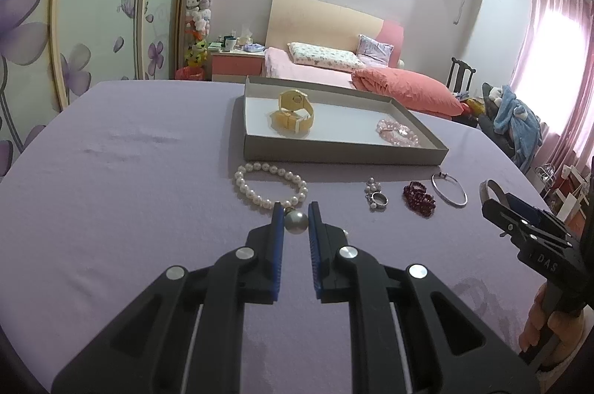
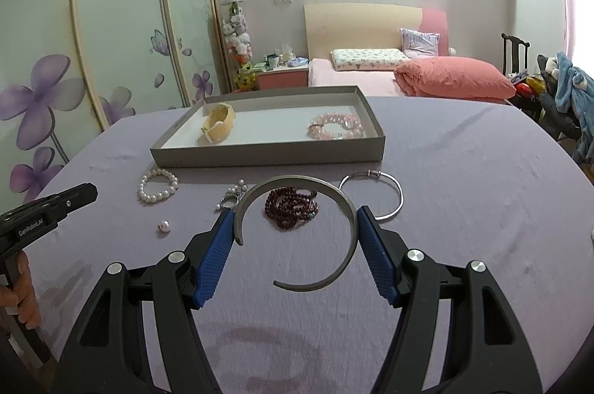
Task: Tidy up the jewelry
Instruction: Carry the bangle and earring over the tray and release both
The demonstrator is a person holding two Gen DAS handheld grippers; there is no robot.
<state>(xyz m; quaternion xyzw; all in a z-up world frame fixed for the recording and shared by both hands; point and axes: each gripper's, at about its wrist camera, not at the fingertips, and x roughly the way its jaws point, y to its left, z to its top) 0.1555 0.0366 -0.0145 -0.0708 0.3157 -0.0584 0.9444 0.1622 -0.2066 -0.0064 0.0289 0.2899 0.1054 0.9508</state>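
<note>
1. left tool [image 1: 296, 212]: jaws nearly together, nothing clamped; loose pearl [image 1: 296, 222] lies on the bench [image 1: 130, 190] beneath.
2. right tool [image 2: 295, 217]: clamped on grey open bangle [image 2: 297, 230].
3. tray [image 2: 267, 158]: one yellow watch [image 2: 219, 123], one pink bead bracelet [image 2: 336, 127].

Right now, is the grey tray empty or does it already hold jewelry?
Not empty. The grey tray holds a yellow watch at one end and a pink bead bracelet at the other; the middle is bare.

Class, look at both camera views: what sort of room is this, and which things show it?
Most likely a home bedroom: a bed with a pillow, a bedside table and a flowered sliding wardrobe.
</note>
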